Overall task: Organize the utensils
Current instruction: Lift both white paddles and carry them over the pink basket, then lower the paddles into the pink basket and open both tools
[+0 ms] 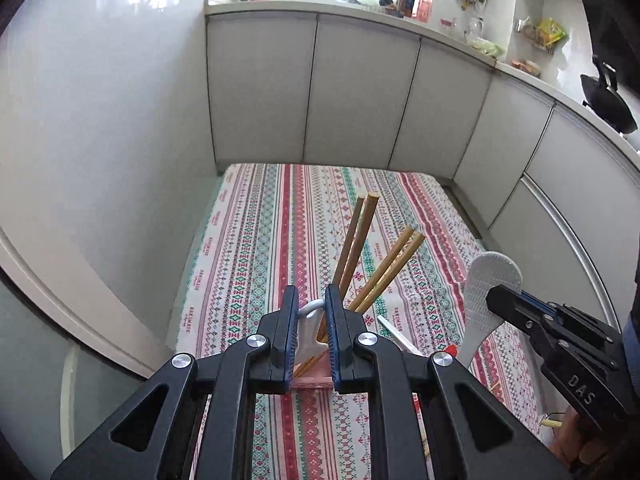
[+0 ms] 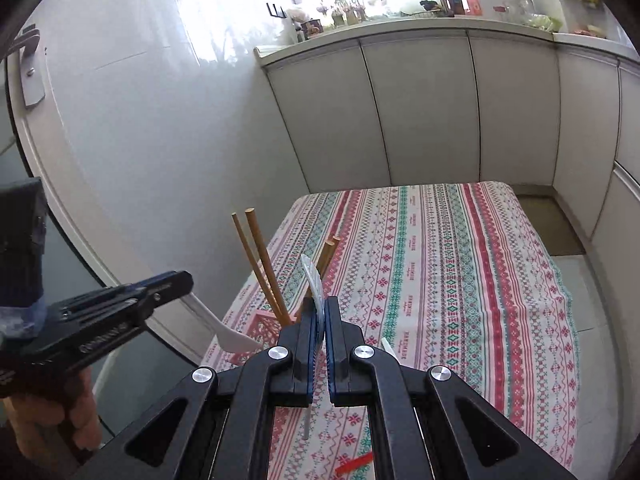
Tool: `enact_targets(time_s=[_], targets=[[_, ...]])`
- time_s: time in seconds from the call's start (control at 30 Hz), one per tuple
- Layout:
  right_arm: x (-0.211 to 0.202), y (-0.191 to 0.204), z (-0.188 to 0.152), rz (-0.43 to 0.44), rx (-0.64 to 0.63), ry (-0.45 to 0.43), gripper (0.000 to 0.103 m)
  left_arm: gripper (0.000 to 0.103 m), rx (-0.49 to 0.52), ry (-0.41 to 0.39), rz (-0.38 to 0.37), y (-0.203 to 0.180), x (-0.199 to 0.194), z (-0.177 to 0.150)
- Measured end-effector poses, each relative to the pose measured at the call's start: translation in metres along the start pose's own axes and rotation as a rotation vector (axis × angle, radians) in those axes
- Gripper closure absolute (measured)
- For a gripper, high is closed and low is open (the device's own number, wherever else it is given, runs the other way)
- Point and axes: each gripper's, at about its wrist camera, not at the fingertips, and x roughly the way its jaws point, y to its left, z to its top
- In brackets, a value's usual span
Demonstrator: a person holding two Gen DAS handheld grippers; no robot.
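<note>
The left gripper (image 1: 311, 330) was closed on the handle of a white utensil (image 1: 308, 332), which sat between its two blue pads directly above a pink holder (image 1: 312, 380). Four wooden chopsticks (image 1: 358, 248) stood tilted in this holder, leaning away from the gripper, just behind its fingers. The holder stood on the surface (image 1: 260, 240), which was covered with a striped patterned cloth. The right gripper (image 2: 319, 330) held a white rice paddle (image 1: 486, 296) by its shaft; in the left wrist view the dotted paddle head rose above the fingers, to the right of the holder and apart from it. In the right wrist view the paddle (image 2: 314, 284) appeared edge-on, clamped between the nearly shut pads, with the chopsticks (image 2: 262, 264) to its left. A thin white stick (image 1: 394, 334) and a small red item (image 2: 354, 462) lay on the cloth near the grippers; I could not tell what they were.
</note>
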Motion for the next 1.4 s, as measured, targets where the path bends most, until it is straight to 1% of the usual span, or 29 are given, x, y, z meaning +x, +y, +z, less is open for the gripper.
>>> enact_targets(time_s=[0.1,0.2,0.27,0.37,0.43,0.47,0.5,0.53,0.57,0.6,0.63,0.73,0.83,0.9,0.97,1.03,1.1,1.17,1.3,1.4], targets=[[0.006,0.003,0.003,0.006,0.010,-0.016,0.099,0.089,-0.021,0.042,-0.002,0.003,0.021,0.003],[0.012,0.005,0.005,0.005,0.020,-0.044,0.099,0.089,-0.039,0.053,0.011,0.007,0.037,0.006],[0.016,0.006,0.005,0.007,0.027,-0.057,0.099,0.088,-0.051,0.049,-0.004,0.010,0.046,0.009],[0.025,0.007,0.004,-0.003,0.034,-0.070,0.099,0.087,-0.088,0.031,-0.055,0.017,0.056,0.011],[0.029,0.009,0.002,-0.002,0.039,-0.077,0.099,0.086,-0.109,0.042,-0.081,0.022,0.061,0.012],[0.031,0.010,0.001,-0.003,0.039,-0.082,0.099,0.082,-0.115,0.039,-0.086,0.024,0.060,0.013],[0.032,0.012,0.000,-0.003,0.038,-0.088,0.099,0.075,-0.115,0.031,-0.088,0.025,0.057,0.013],[0.033,0.014,0.000,-0.005,0.038,-0.097,0.099,0.070,-0.119,0.035,-0.082,0.027,0.053,0.013],[0.033,0.015,-0.001,-0.007,0.037,-0.109,0.099,0.060,-0.119,0.022,-0.077,0.028,0.049,0.012],[0.034,0.017,-0.001,-0.011,0.036,-0.120,0.099,0.054,-0.120,0.012,-0.073,0.030,0.045,0.010],[0.035,0.018,-0.002,-0.014,0.038,-0.133,0.099,0.054,-0.123,0.009,-0.070,0.032,0.041,0.009],[0.038,0.023,-0.004,-0.028,0.044,-0.167,0.099,0.053,-0.131,0.036,-0.048,0.041,0.035,0.000],[0.043,0.031,-0.008,-0.054,0.036,-0.200,0.099,0.053,-0.129,0.079,0.019,0.050,0.032,-0.013],[0.047,0.037,-0.012,-0.077,0.025,-0.224,0.099,0.053,-0.133,0.110,0.050,0.058,0.031,-0.021],[0.051,0.044,-0.018,-0.109,0.010,-0.251,0.099,0.053,-0.153,0.138,0.064,0.067,0.032,-0.029],[0.055,0.051,-0.025,-0.152,-0.012,-0.277,0.099,0.053,-0.167,0.151,0.069,0.075,0.032,-0.036],[0.061,0.058,-0.033,-0.198,-0.039,-0.297,0.099,0.053,-0.162,0.158,0.094,0.079,0.032,-0.042],[0.066,0.063,-0.041,-0.229,-0.063,-0.302,0.099,0.053,-0.126,0.161,0.115,0.080,0.033,-0.047],[0.072,0.070,-0.051,-0.243,-0.085,-0.299,0.099,0.053,-0.090,0.154,0.157,0.082,0.030,-0.050],[0.073,0.068,-0.054,-0.233,-0.079,-0.277,0.098,0.053,-0.105,0.156,0.145,0.086,0.029,-0.051]])
